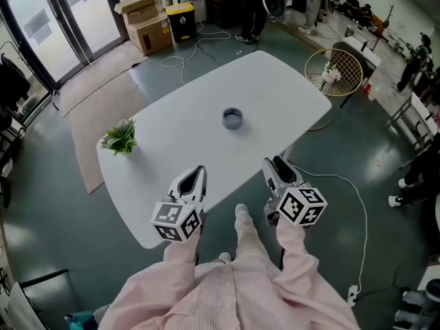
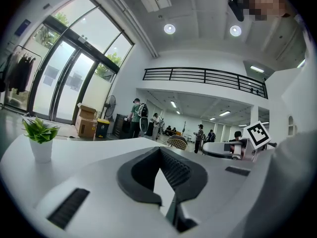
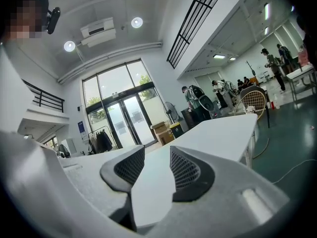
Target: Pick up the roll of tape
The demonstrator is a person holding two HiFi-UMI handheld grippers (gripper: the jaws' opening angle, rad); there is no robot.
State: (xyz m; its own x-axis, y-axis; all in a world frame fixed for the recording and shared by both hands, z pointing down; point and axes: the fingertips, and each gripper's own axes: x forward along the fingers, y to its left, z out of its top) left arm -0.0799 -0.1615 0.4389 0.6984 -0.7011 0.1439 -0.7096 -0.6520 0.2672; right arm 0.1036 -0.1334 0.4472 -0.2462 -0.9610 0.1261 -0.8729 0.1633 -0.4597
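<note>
A dark blue-grey roll of tape lies flat near the middle of the white table. Both grippers hover over the table's near edge, well short of the roll. My left gripper holds nothing, and its jaws meet at the tips. My right gripper is open, with only bare table showing between its ribbed pads. The roll does not show in either gripper view.
A small potted plant stands at the table's left end. On the floor beyond are cardboard boxes, a yellow bin, cables and a round wire chair. People stand at the far back.
</note>
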